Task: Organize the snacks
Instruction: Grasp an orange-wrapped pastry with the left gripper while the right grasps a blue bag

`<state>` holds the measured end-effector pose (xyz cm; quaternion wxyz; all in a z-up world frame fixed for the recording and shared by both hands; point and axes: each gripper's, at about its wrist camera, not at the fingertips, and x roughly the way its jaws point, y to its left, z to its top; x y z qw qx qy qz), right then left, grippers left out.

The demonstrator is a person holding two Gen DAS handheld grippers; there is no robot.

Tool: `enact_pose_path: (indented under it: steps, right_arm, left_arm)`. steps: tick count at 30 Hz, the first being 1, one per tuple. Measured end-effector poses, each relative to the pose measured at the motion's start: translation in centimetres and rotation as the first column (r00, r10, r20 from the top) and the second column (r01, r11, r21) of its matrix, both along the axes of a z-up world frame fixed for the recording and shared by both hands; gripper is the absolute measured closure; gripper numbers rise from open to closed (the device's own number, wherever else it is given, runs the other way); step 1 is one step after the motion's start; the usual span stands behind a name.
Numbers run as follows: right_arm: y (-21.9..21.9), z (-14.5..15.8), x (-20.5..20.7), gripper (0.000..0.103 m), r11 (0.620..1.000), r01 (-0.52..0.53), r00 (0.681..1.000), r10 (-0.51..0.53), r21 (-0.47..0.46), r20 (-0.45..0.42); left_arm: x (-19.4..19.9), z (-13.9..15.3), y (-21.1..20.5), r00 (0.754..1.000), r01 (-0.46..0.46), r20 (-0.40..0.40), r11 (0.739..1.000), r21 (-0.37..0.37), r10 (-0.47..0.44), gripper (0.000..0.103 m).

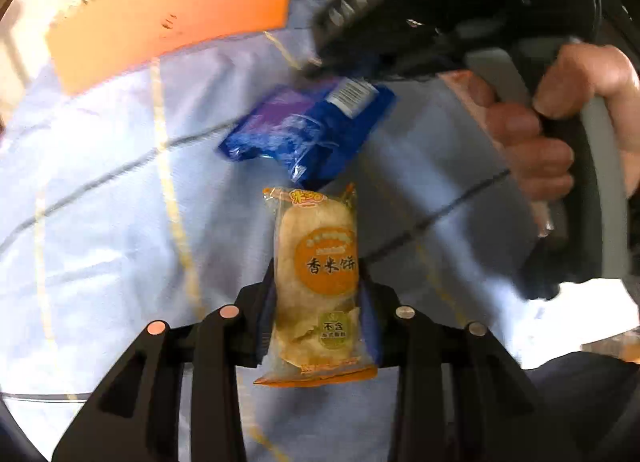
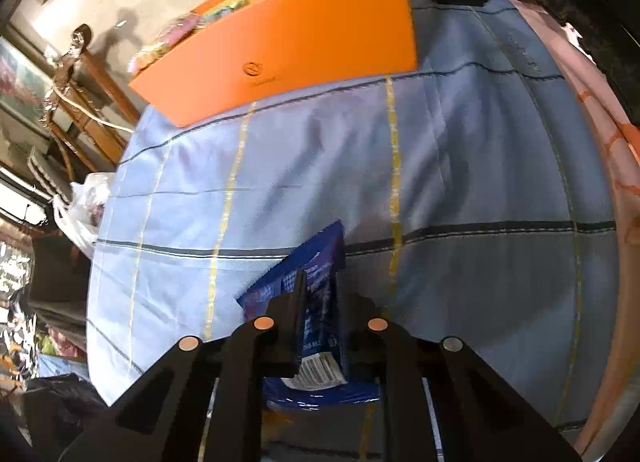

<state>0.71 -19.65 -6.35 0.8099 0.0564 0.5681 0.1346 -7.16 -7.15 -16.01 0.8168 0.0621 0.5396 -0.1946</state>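
Observation:
A clear orange-trimmed rice cracker packet (image 1: 316, 246) lies lengthwise between the fingers of my left gripper (image 1: 318, 274), whose pads press its two sides just above the blue checked tablecloth (image 1: 100, 182). Just beyond it is a blue snack packet (image 1: 312, 130) with a barcode label. My right gripper (image 1: 324, 62) comes down on it from the upper right, held by a person's hand (image 1: 532, 142). In the right wrist view the right gripper (image 2: 326, 290) is shut on the blue packet (image 2: 316, 282), pinching it near its label end. An orange box (image 2: 288, 50) holding several snacks stands at the far side of the cloth.
The orange box (image 1: 172, 22) is at the upper left in the left wrist view. The tablecloth (image 2: 460, 162) spreads wide between box and grippers. A white plastic bag (image 2: 80, 202) and a wooden chair (image 2: 80, 74) stand beyond the table's left edge. A pink-orange patterned sheet (image 2: 616, 182) runs along the right.

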Motion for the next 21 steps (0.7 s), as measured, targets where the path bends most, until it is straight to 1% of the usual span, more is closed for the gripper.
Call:
enact_pose_path:
  steps: [1,2,3,4,5,6,7,8,9,12,13,14,15,17,19,21]
  right_arm:
    - [0.3,-0.3,0.0,0.082,0.999,-0.024,1.0,0.024,-0.021,-0.001]
    - [0.4,-0.3,-0.5,0.054,0.999,-0.046,0.999,0.046,-0.02,0.007]
    - [0.6,-0.2,-0.8,0.014,0.998,-0.065,0.998,0.065,0.0,0.017]
    - [1.0,0.2,-1.1,0.004,0.996,-0.084,0.996,0.083,0.025,0.044]
    - [1.4,0.4,-1.3,0.004,0.995,-0.1,0.992,0.099,0.012,0.076]
    - [2.5,0.0,-1.0,0.004,0.99,-0.121,0.987,0.127,-0.072,0.095]
    - [3.7,-0.7,-0.6,0.004,0.978,-0.136,0.984,0.152,-0.159,0.095]
    - [4.6,-1.2,-0.5,0.004,0.962,-0.149,0.981,0.172,-0.227,0.087]
    - [5.2,-1.9,-0.5,0.004,0.954,-0.166,0.98,0.188,-0.249,0.07]
    - [5.8,-3.3,-0.9,0.005,0.959,-0.172,0.98,0.19,-0.226,0.061]
    - [5.8,-4.0,-1.4,0.013,0.967,-0.16,0.984,0.171,-0.2,0.041]
    - [5.6,-4.1,-1.6,0.037,0.975,-0.154,0.987,0.159,-0.159,0.022]
    - [5.5,-3.7,-2.2,0.065,0.982,-0.125,0.991,0.131,-0.142,0.033]
    - [6.0,-3.1,-3.1,0.069,0.981,-0.128,0.991,0.132,-0.146,0.017]
    - [5.8,-2.7,-3.5,0.07,0.989,-0.111,0.994,0.111,-0.098,-0.009]
    - [4.9,-1.7,-3.6,0.07,0.997,-0.072,0.997,0.072,-0.034,-0.012]
  left_arm:
    - [0.1,-0.2,0.2,1.0,0.003,-0.008,1.0,0.019,-0.003,0.068]
    - [0.1,-0.4,0.5,1.0,0.004,-0.018,1.0,0.018,-0.004,0.068]
    - [0.0,-0.6,0.6,1.0,0.004,-0.031,1.0,0.012,-0.004,0.068]
    - [-0.1,-0.9,0.7,0.999,0.009,-0.048,1.0,0.02,-0.008,0.068]
    - [-0.3,-1.1,0.8,0.998,0.014,-0.056,0.999,0.031,-0.012,0.068]
    - [-0.5,-1.3,0.8,0.998,0.016,-0.06,0.999,0.037,-0.014,0.068]
    - [-0.4,-1.3,1.0,0.998,0.015,-0.065,1.0,0.027,-0.013,0.068]
    - [-0.4,-1.3,1.2,0.998,0.014,-0.068,1.0,0.019,-0.012,0.068]
    - [-0.7,-1.2,1.2,0.998,0.012,-0.067,1.0,0.018,-0.011,0.068]
    - [-1.0,-1.2,1.7,0.998,0.01,-0.07,0.999,0.033,-0.008,0.068]
    - [-1.4,-1.0,2.1,0.998,0.006,-0.065,0.999,0.034,-0.004,0.068]
    - [-1.8,-0.9,2.8,0.998,-0.003,-0.059,0.999,0.033,0.005,0.068]
    - [-2.0,-0.7,3.0,0.998,-0.012,-0.057,1.0,0.024,0.014,0.068]
    - [-2.0,-0.2,4.0,0.997,-0.045,-0.063,0.999,0.009,0.045,0.068]
    - [-1.9,-0.1,5.2,0.993,-0.084,-0.076,0.996,0.029,0.086,0.068]
    - [-1.8,0.4,6.2,0.991,-0.115,-0.071,0.993,0.016,0.116,0.068]
